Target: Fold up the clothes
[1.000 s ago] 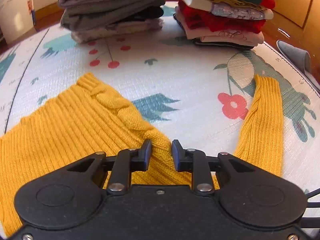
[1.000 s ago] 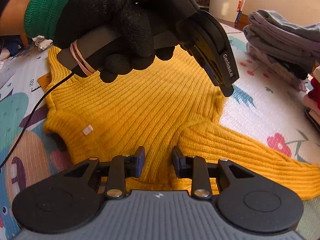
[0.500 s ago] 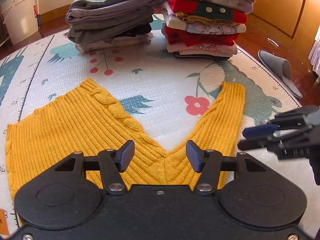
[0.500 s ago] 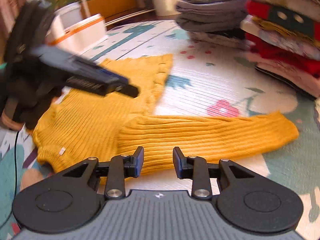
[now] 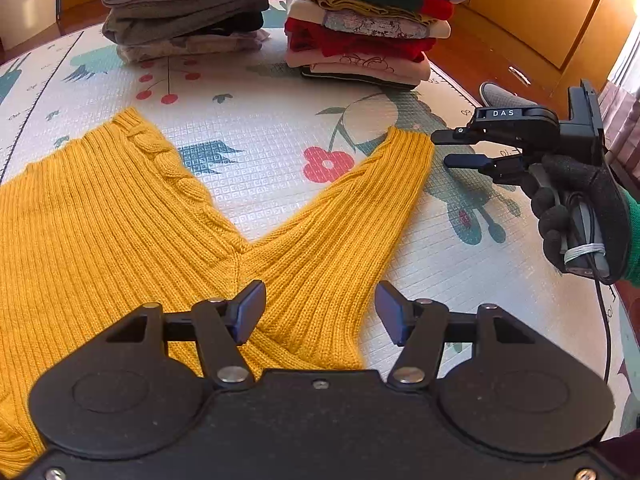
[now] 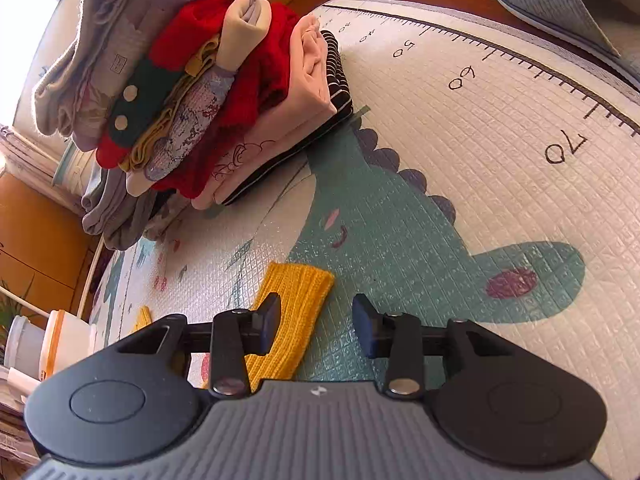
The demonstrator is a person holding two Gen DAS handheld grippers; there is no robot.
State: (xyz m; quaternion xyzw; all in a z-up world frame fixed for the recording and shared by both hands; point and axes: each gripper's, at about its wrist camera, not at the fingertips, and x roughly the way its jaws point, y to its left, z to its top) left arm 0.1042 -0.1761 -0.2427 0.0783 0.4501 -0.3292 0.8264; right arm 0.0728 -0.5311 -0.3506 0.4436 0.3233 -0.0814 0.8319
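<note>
Yellow sweater [image 5: 120,232] lies flat on the play mat [image 5: 256,140], body spread to the left, one sleeve [image 5: 352,216] angled out from the armpit toward the red flower print. Left tongs [image 5: 320,312] hover over the sweater at the armpit, jaws apart and just widened, nothing gripped; knit shows in the gap below. Right tongs [image 6: 316,320], held in a black-gloved hand [image 5: 576,216], sit just beyond the sleeve cuff [image 6: 298,292], rolled on their side with one finger above the other; jaws partly open and just widening, holding nothing, cuff edge under the left finger. Beyond the sweater stand two folded stacks: grey pile [image 5: 184,8] and red-and-pink pile [image 5: 368,28]. A grey slipper [image 6: 568,4] lies off the mat past the cuff.
</note>
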